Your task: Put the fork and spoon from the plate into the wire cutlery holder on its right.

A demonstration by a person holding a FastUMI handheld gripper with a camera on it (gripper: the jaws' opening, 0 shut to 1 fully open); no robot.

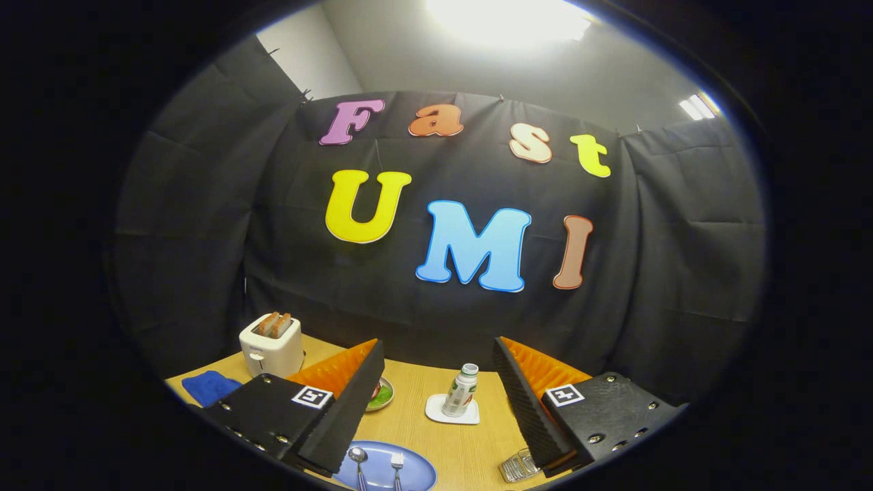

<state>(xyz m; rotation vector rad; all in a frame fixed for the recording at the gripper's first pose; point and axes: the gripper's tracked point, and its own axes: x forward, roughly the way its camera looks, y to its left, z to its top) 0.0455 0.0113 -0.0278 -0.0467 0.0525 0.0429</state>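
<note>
Held high over a wooden table (pixel 470 443) and aimed level toward the cloth-hung back wall, with the tabletop low in view. Gripper (pixel 436 395) spread wide, nothing between its fingers (pixel 341 416), each finger carrying a small square black-and-white marker tag on its upper housing. Just below and between the fingertips, a blue plate (pixel 416 470) with a spoon (pixel 358 462) on its left side and a fork (pixel 397 467) to the right of it, both lying with heads pointing away toward the wall. To the right of the plate, close under the right finger, a wire cutlery holder (pixel 518 466), partly hidden by that finger. Farther ahead between the fingers, a small white bottle (pixel 460 392) with a green label, writing too small to read, standing on a white square coaster (pixel 436 412). Beyond the left finger, a white toaster (pixel 271 348) with two bread slices standing in its slots, a folded blue cloth (pixel 208 387) beside it, and a small dish (pixel 382 395) of something green and red peeking out past the left fingertip.
</note>
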